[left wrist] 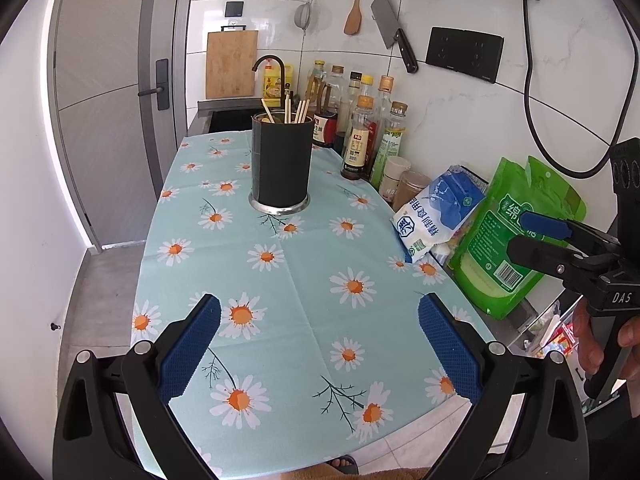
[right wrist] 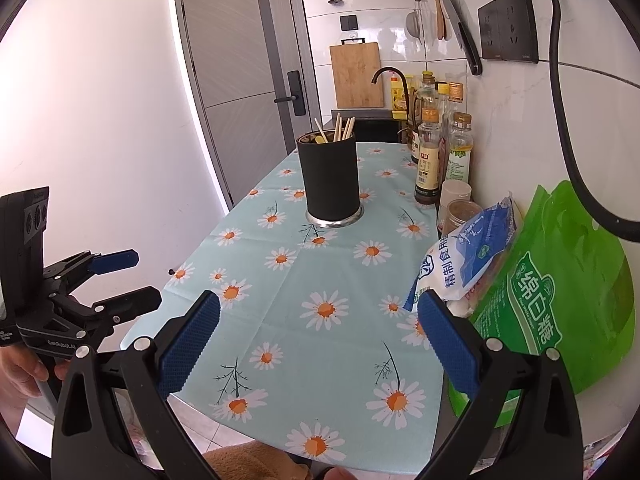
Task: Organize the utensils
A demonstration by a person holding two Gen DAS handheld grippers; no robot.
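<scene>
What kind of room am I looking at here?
Most likely a home kitchen: a steel cleaver and a wooden spatula hang on the tiled wall, sauce bottles line it, and a dark curved tap stands beyond the daisy-print tablecloth.

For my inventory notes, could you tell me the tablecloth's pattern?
Light blue with white, orange-centred daisies; clearest in the left wrist view.

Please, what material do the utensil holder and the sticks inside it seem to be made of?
The utensil holder looks like metal with a matte black wrap: a shiny silver rim shows at its base. The sticks look like pale bare wood or bamboo, probably chopsticks; the pictures cannot settle which.
</scene>
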